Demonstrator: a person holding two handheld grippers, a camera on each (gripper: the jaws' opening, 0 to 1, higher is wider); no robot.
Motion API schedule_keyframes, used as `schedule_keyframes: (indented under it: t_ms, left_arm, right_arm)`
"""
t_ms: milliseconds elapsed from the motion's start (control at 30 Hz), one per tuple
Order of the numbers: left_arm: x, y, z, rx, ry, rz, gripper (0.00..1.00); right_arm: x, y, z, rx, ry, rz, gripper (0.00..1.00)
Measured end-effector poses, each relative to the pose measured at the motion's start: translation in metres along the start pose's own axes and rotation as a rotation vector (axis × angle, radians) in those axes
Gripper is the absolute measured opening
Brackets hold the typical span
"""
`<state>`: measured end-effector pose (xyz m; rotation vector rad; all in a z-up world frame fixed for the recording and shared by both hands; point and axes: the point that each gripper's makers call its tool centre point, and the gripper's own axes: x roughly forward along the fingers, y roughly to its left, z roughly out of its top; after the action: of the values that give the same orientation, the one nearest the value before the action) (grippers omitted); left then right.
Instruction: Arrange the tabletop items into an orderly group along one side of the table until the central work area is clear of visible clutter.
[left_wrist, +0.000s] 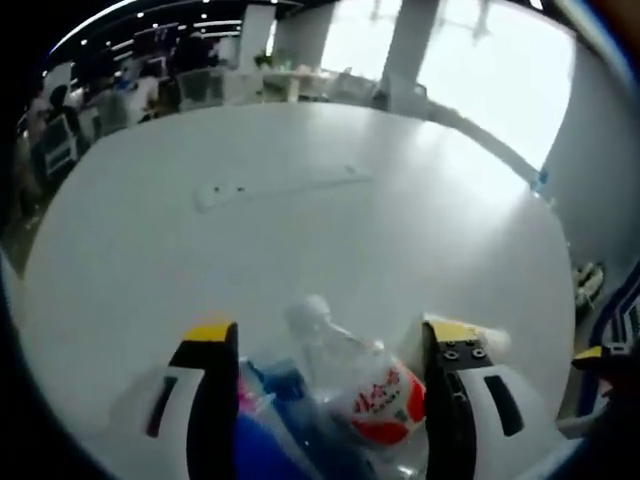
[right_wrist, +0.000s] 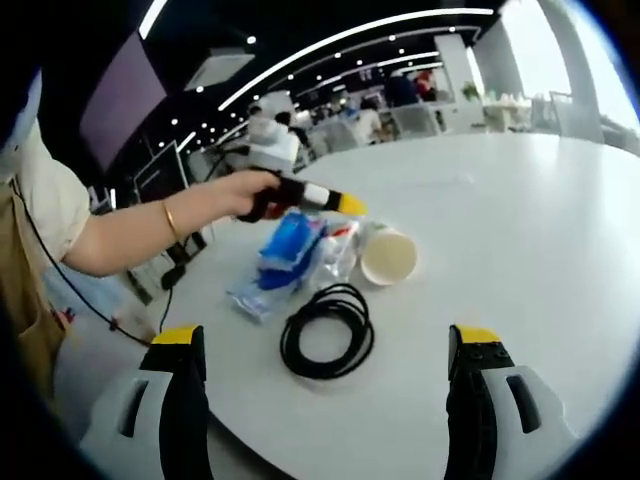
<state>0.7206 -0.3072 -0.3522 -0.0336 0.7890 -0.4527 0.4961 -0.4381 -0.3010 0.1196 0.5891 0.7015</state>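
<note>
- In the left gripper view, a clear plastic bottle (left_wrist: 345, 375) with a red-and-white label, its writing too blurred to be read, and a blue packet (left_wrist: 268, 435) are seen between the spread jaws of the left gripper (left_wrist: 327, 350); whether anything is gripped cannot be told.
- In the right gripper view, the right gripper (right_wrist: 325, 340) is held with jaws released above the white desk (right_wrist: 520, 210).
- Just beyond, a coiled black cable (right_wrist: 328, 330) is seen lying flat.
- Farther off, a paper cup (right_wrist: 389, 257) is tipped on its side beside the packets.

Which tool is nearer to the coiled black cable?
Left. The left tool is over the pile just beyond the coiled black cable; the right tool is back at the table edge.
</note>
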Motion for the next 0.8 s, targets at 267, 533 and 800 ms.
schedule_keyframes:
  t_ms: [267,533,800]
  left_arm:
    - [0.008,0.000,0.002,-0.105,0.022,-0.012,0.60]
    - [0.013,0.003,-0.001,-0.126,0.066,0.003,0.59]
    - [0.004,-0.004,-0.017,-0.155,0.127,0.024,0.62]
  right_arm:
    - [0.000,-0.001,0.000,0.013,-0.003,-0.001,1.00]
    - [-0.001,-0.002,0.000,0.016,-0.006,-0.004,1.00]
    - [-0.001,-0.003,0.000,0.023,-0.004,-0.004,1.00]
